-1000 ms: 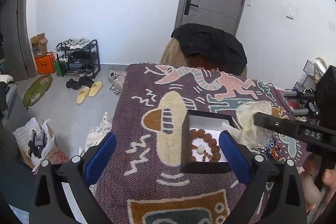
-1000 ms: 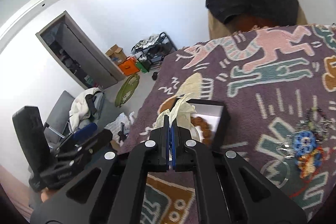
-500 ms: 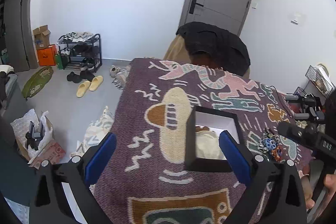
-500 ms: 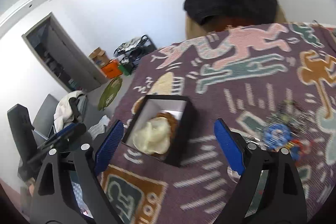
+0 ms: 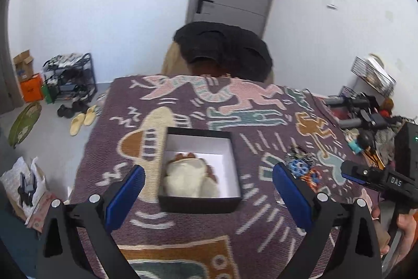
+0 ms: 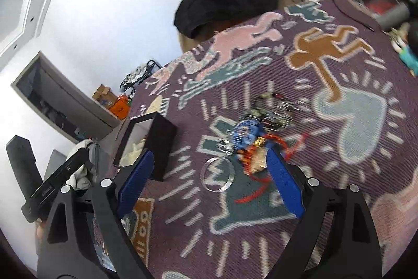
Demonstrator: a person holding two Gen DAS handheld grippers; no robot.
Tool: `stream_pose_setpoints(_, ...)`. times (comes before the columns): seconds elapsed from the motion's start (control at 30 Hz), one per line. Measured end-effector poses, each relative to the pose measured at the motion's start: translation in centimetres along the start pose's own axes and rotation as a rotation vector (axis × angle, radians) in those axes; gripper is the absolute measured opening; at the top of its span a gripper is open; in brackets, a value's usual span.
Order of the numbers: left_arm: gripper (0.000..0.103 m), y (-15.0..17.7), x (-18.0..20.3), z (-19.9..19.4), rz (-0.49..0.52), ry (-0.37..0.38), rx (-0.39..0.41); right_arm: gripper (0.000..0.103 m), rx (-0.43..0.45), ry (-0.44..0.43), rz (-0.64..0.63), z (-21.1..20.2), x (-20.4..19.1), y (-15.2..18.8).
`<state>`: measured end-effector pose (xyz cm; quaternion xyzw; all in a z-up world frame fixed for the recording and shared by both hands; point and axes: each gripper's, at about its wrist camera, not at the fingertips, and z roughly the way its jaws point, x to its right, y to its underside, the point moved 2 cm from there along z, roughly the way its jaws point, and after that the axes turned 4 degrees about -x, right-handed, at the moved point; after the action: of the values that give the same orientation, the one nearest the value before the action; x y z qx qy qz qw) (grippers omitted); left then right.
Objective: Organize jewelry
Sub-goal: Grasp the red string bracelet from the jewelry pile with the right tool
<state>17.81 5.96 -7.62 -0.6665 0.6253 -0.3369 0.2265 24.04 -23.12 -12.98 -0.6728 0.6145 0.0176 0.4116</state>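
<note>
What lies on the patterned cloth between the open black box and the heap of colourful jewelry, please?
A clear ring-shaped bangle lies there, apart from the open black box and just short of the heap of colourful jewelry; the right wrist view shows it best.

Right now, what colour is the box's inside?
White inside the black box, partly covered by a cream pouch; clearest in the left wrist view.

The surface is covered by a coarse, ribbed woven cloth (image 5: 261, 226), matt throughout. A matt black cardboard box (image 5: 198, 205) is lined in smooth white paper, and soft cream fabric (image 5: 188, 177) is seen inside. A clear glossy ring (image 6: 216, 175) looks like glass or plastic. Matt blue pads (image 6: 284, 184) are carried on black plastic claws.
</note>
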Motion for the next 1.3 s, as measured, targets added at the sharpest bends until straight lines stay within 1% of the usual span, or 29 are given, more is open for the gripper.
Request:
stream_pose_setpoints(0.1, 0.094, 0.2, 1.9, 0.6, 0.028, 0.029, -0.007, 0.087, 0.001, 0.010, 0.025, -0.7, 1.6, 0.3)
stream_pose_setpoints(0.17, 0.084, 0.3, 3.0, 1.1, 0.047, 0.044, -0.019, 0.087, 0.004, 0.014, 0.040, -0.9, 2.3, 0.4)
stream_pose_setpoints(0.23, 0.077, 0.4, 4.3, 1.9, 0.070, 0.057, -0.037, 0.079, 0.011, 0.016, 0.056, -1.2, 3.1, 0.5)
stream_pose_setpoints(0.27, 0.076, 0.5, 4.6, 2.2, 0.074, 0.064, -0.044, 0.072, 0.007, 0.016, 0.065, -1.3, 3.5, 0.5)
stream_pose_setpoints(0.3, 0.075, 0.6, 5.1, 2.5, 0.077, 0.076, -0.052, 0.069, -0.003, 0.016, 0.080, -1.2, 4.1, 0.6)
stream_pose_setpoints(0.33, 0.069, 0.7, 5.6, 2.8, 0.081, 0.086, -0.059, 0.067, -0.008, 0.019, 0.088, -1.1, 4.3, 0.7)
stream_pose_setpoints(0.37, 0.065, 0.8, 5.9, 3.0, 0.085, 0.093, -0.065, 0.062, -0.016, 0.023, 0.098, -1.0, 4.8, 0.8)
stream_pose_setpoints(0.4, 0.064, 0.8, 6.5, 3.4, 0.094, 0.104, -0.075, 0.058, -0.020, 0.026, 0.103, -0.9, 5.0, 0.9)
stream_pose_setpoints(0.53, 0.057, 1.3, 8.1, 4.7, 0.123, 0.125, -0.111, 0.052, -0.048, 0.035, 0.130, -0.2, 5.9, 1.1)
stream_pose_setpoints(0.6, 0.054, 1.6, 8.5, 5.6, 0.127, 0.126, -0.137, 0.047, -0.066, 0.042, 0.132, 0.3, 6.1, 1.2)
stream_pose_setpoints(0.67, 0.046, 2.0, 8.9, 6.6, 0.124, 0.132, -0.166, 0.042, -0.085, 0.052, 0.133, 0.9, 6.1, 1.2)
stream_pose_setpoints(0.7, 0.045, 2.1, 9.1, 7.1, 0.124, 0.132, -0.176, 0.039, -0.094, 0.062, 0.133, 1.3, 6.1, 1.2)
stream_pose_setpoints(0.73, 0.043, 2.3, 9.3, 7.6, 0.126, 0.128, -0.185, 0.038, -0.098, 0.075, 0.133, 1.6, 6.1, 1.2)
stream_pose_setpoints(0.83, 0.043, 2.7, 9.8, 8.8, 0.128, 0.127, -0.203, 0.036, -0.114, 0.123, 0.131, 2.9, 6.0, 1.1)
stream_pose_setpoints(0.9, 0.043, 3.0, 10.0, 9.5, 0.125, 0.130, -0.214, 0.033, -0.117, 0.161, 0.128, 3.6, 5.9, 1.1)
stream_pose_setpoints(1.1, 0.043, 3.7, 9.9, 10.7, 0.110, 0.137, -0.234, 0.033, -0.104, 0.306, 0.066, 4.9, 4.5, 1.2)
stream_pose_setpoints(1.23, 0.043, 3.8, 9.5, 11.3, 0.095, 0.127, -0.240, 0.032, -0.094, 0.370, 0.040, 5.5, 3.8, 1.1)
stream_pose_setpoints(1.3, 0.043, 3.8, 9.3, 11.5, 0.088, 0.123, -0.240, 0.016, -0.095, 0.412, 0.014, 5.8, 3.4, 1.2)
